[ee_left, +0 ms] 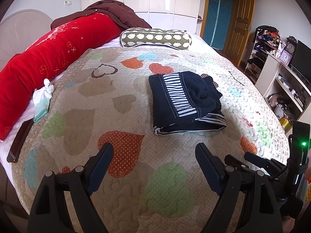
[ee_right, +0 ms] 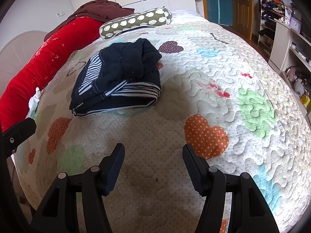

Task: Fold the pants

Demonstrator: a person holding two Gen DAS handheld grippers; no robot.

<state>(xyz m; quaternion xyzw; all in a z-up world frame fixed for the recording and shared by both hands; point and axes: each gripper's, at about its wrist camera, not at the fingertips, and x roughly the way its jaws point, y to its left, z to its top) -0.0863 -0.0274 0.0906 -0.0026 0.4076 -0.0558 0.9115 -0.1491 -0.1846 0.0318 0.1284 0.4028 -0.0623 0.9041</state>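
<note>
here, on a bed spread with a heart-patterned quilt, a pair of dark pants with striped panels lies in a compact folded stack near the middle of the bed, just ahead of both tools. the left gripper hangs over the quilt with its jaws apart and nothing between them; the right gripper does likewise, jaws apart and empty, the bundle ahead of it and to its left. neither touches the cloth.

judging by the stack, the folding looks close to done, though the top layer sits bunched and lumpy, not flat. to finish well, the likely move would be to press or smooth that rumpled top layer, then square the striped edges so the layers line up, gripping only the upper cloth and not the quilt beneath. pulling too hard could drag the whole bundle open.

beside the bed's far edge lie a long red bolster, a green patterned pillow and a maroon garment; a small white cloth rests at the left. clocks stand on a shelf at right. no brand, label or readable writing shows in either view.
</note>
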